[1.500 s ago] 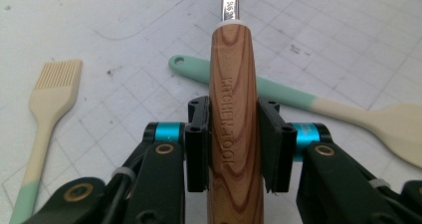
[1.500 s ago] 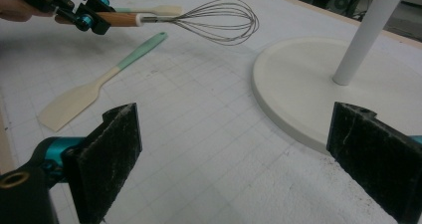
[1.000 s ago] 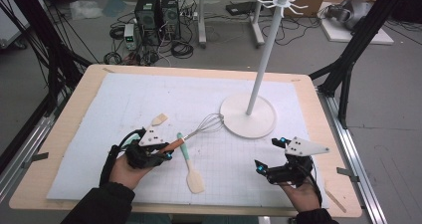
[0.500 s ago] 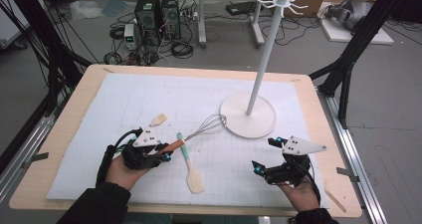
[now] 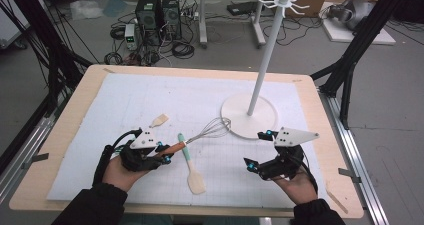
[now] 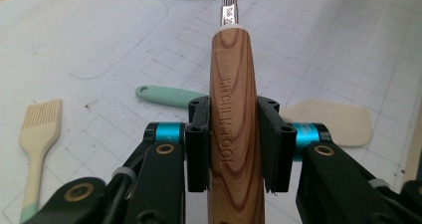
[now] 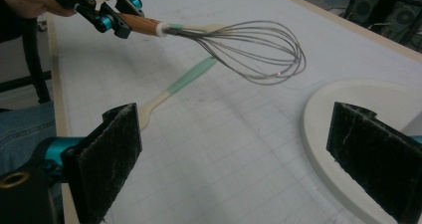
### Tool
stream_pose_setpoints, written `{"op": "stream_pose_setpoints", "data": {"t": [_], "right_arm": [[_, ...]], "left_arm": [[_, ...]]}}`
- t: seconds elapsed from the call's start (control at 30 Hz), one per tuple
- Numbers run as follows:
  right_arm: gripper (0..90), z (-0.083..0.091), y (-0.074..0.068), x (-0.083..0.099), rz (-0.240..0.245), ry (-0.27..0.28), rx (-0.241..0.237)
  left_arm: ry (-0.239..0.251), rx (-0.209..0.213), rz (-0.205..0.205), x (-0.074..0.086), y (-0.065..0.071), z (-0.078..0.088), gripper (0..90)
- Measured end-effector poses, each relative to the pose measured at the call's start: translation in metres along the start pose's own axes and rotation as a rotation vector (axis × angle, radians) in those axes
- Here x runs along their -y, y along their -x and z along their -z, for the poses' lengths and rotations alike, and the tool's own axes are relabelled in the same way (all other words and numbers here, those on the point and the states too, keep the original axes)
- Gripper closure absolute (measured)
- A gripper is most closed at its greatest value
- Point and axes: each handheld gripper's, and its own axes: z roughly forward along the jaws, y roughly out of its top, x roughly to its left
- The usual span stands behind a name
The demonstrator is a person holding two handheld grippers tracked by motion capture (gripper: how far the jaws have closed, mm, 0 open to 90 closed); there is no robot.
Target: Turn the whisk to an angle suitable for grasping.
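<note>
The left gripper [image 5: 162,152] clamps the wooden handle of the wire whisk [image 5: 207,133], holding it above the white mat [image 5: 125,100] near the stand's round base [image 5: 260,120], while the right gripper [image 5: 257,150] hovers with jaws spread wide, empty

- The wooden tabletop [image 5: 320,135] carries a white gridded mat [image 5: 150,100] over most of its surface.
- On the mat lie a spatula [image 5: 191,166] with a mint handle and a small brush [image 5: 159,120].
- A white hook stand [image 5: 250,117] rests on its round base at the mat's far right.
</note>
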Motion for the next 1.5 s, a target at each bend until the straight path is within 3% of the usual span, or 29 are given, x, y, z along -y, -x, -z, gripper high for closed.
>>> {"op": "stream_pose_setpoints", "data": {"t": [0.67, 0.83, 0.93, 1.27, 1.5], "right_arm": [[5.7, -0.024, -0.007, -0.046, 0.094, -0.030, -0.102], [5.7, -0.028, -0.006, -0.050, 0.104, -0.033, -0.117], [6.6, -0.033, -0.005, -0.052, 0.106, -0.040, -0.125], [6.6, -0.043, -0.008, -0.056, 0.125, -0.069, -0.165], [6.6, -0.050, -0.007, -0.065, 0.153, -0.085, -0.199]], "left_arm": [[-0.003, 0.077, -0.054, -0.011, 0.008, 0.003, 70.3], [-0.026, 0.111, -0.080, -0.013, 0.010, -0.001, 70.4], [-0.036, 0.110, -0.101, -0.014, 0.013, -0.004, 70.5], [-0.025, 0.111, -0.100, -0.016, 0.013, -0.003, 70.4], [-0.014, 0.139, -0.108, -0.021, 0.013, 0.001, 70.4]]}}
